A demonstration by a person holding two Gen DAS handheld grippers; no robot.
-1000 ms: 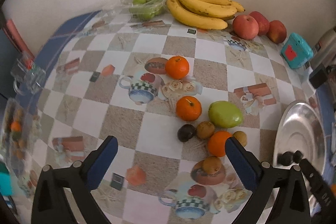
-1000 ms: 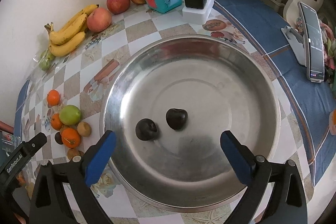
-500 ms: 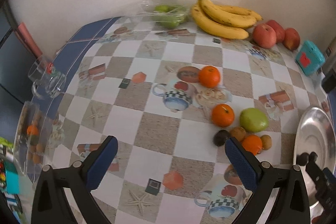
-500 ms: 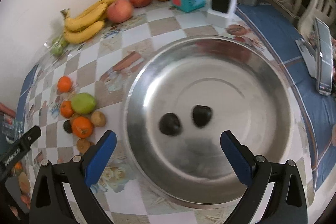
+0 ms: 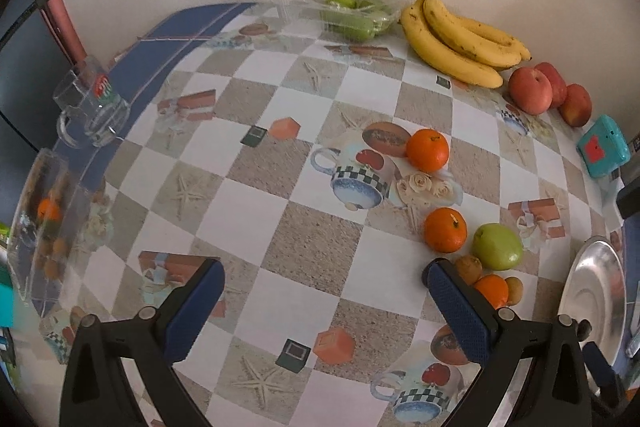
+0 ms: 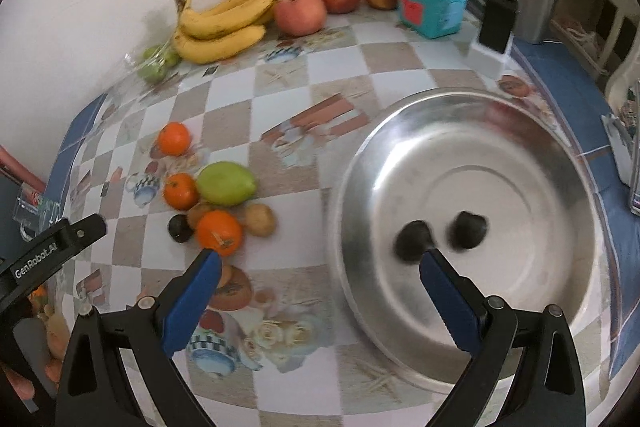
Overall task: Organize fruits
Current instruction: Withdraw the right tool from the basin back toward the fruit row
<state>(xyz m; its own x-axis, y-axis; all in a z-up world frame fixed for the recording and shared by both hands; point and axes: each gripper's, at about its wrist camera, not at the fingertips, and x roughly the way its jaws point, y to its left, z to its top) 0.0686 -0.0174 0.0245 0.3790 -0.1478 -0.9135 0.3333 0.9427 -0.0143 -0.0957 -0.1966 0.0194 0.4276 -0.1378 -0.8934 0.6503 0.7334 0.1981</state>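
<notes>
A loose pile of fruit lies on the checked tablecloth: oranges [image 6: 219, 231], a green fruit [image 6: 226, 183], small brown fruits [image 6: 260, 219] and one dark fruit [image 6: 180, 228]. A steel bowl [image 6: 500, 167] to their right holds two dark fruits [image 6: 414, 245]. My right gripper [image 6: 320, 261] hangs open between the pile and the bowl, holding nothing. My left gripper [image 5: 322, 279] is open and empty over bare cloth, with the green fruit [image 5: 497, 246] and the oranges [image 5: 445, 229] just past its right finger. The bowl [image 5: 596, 291] shows at the right edge.
Bananas [image 5: 460, 43], red apples [image 5: 530, 91] and a clear pack of green fruit [image 5: 356, 15] line the wall. A teal box [image 6: 434, 1], a charger block [image 6: 494, 31] and a metal kettle stand at the back right. A glass mug [image 5: 88, 103] sits at the left edge.
Both grippers stayed open. The left one drew back and leftward, so the pile slid to its right finger. The right one swung left off the bowl toward the pile.
</notes>
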